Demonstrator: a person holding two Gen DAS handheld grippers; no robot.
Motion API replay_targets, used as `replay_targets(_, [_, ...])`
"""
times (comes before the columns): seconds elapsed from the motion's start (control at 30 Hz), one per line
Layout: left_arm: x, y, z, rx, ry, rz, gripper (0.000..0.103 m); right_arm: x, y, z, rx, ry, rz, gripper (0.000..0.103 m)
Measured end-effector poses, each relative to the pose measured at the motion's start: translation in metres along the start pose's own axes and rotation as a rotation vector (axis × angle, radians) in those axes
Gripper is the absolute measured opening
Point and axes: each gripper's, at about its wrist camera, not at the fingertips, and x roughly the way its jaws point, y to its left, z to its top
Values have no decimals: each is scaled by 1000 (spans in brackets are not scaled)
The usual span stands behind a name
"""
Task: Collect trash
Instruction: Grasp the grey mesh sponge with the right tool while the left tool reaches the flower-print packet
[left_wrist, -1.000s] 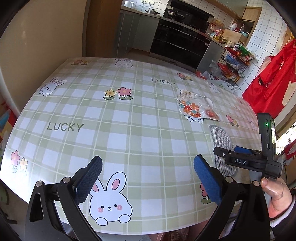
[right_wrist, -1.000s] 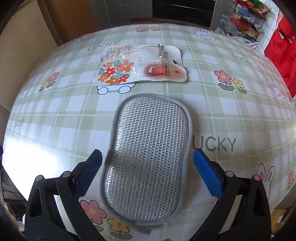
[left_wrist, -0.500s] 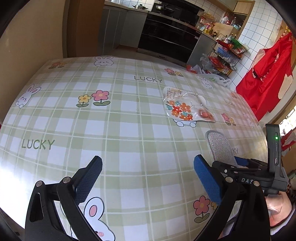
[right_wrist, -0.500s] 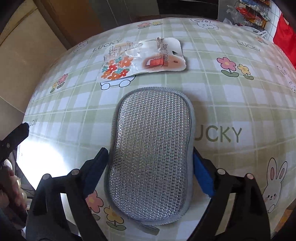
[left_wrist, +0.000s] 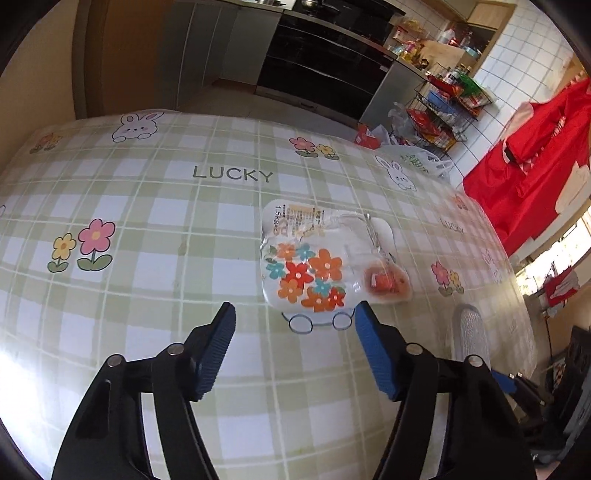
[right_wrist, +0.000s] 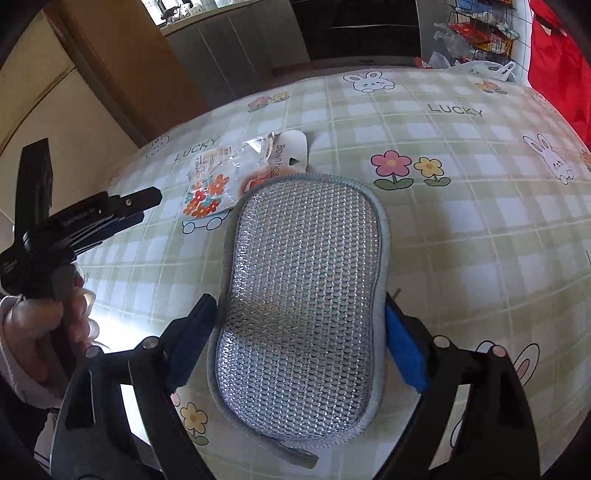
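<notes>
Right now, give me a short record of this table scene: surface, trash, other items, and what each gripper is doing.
surface: table with green checked cloth, printed with rabbits, flowers and LUCKY
trash: empty flowered plastic package, lying flat
other item: silver mesh scrubbing pad
left gripper: open, jaws just been closing, nothing between them, just short of the package
right gripper: shut on the scrubbing pad, pads against its two long edges
far edge: white plastic bag
</notes>
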Motion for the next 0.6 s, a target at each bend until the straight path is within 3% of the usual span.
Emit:
replay_targets(0.1, [15, 1, 16, -44, -2, -5, 51, -2, -10, 3, 19, -11, 14, 86])
replay_targets(0.4, [52, 4, 37, -76, -1, 76, 51, -1, -26, 4, 45, -24, 34, 86])
replay_targets(0.6, [53, -6, 56, 9, -25, 78, 51, -3, -33, 4, 54, -30, 32, 86])
